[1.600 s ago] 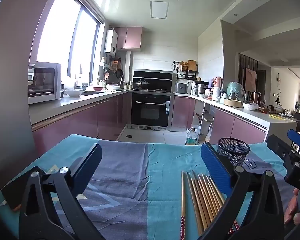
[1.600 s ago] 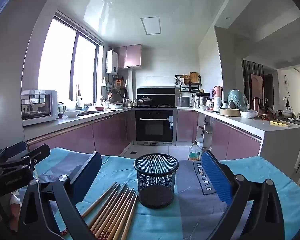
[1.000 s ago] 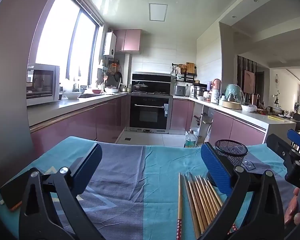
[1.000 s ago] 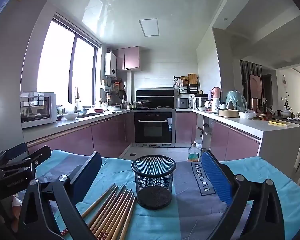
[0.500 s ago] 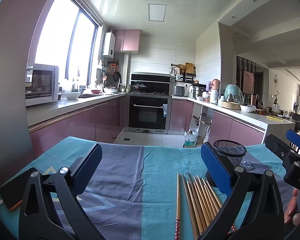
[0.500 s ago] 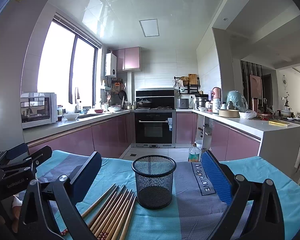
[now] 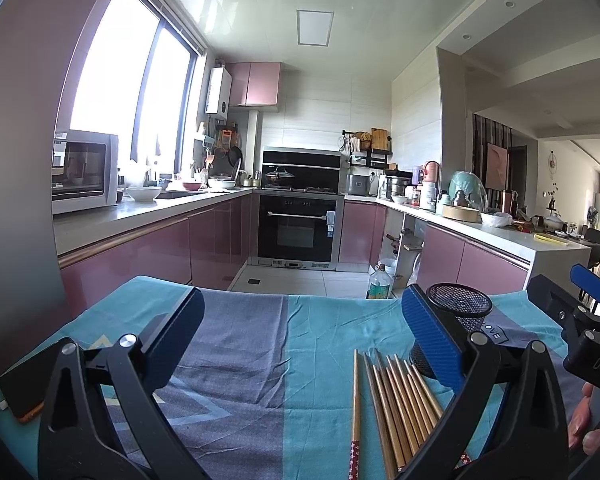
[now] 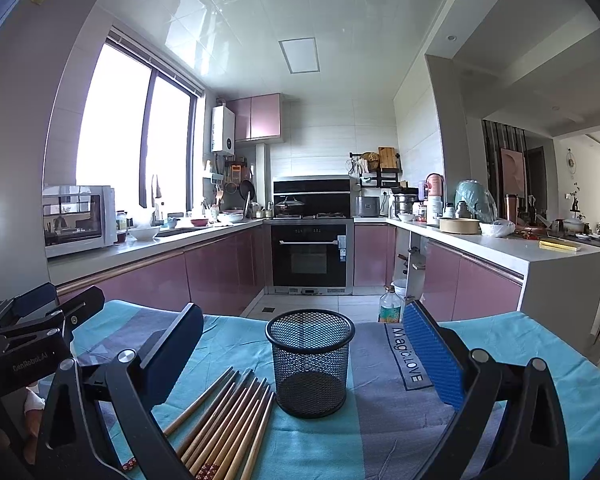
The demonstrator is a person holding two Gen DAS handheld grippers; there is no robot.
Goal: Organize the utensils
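Several wooden chopsticks (image 7: pixel 396 400) lie side by side on the blue-and-grey tablecloth (image 7: pixel 260 360); they also show in the right wrist view (image 8: pixel 224 424). A black mesh cup (image 8: pixel 310 362) stands upright and empty just right of them; it also shows in the left wrist view (image 7: pixel 458 308). My left gripper (image 7: pixel 300 340) is open and empty, hovering above the cloth left of the chopsticks. My right gripper (image 8: pixel 304 352) is open and empty, with the cup between its fingers in view, farther out.
A phone (image 7: pixel 24 384) lies at the table's left edge. Beyond the table's far edge is a kitchen floor with a bottle (image 8: pixel 390 304), an oven (image 8: pixel 310 256) and counters on both sides.
Both grippers have tilted up slightly, so the table sits a little lower in both views. Nothing on the table has moved.
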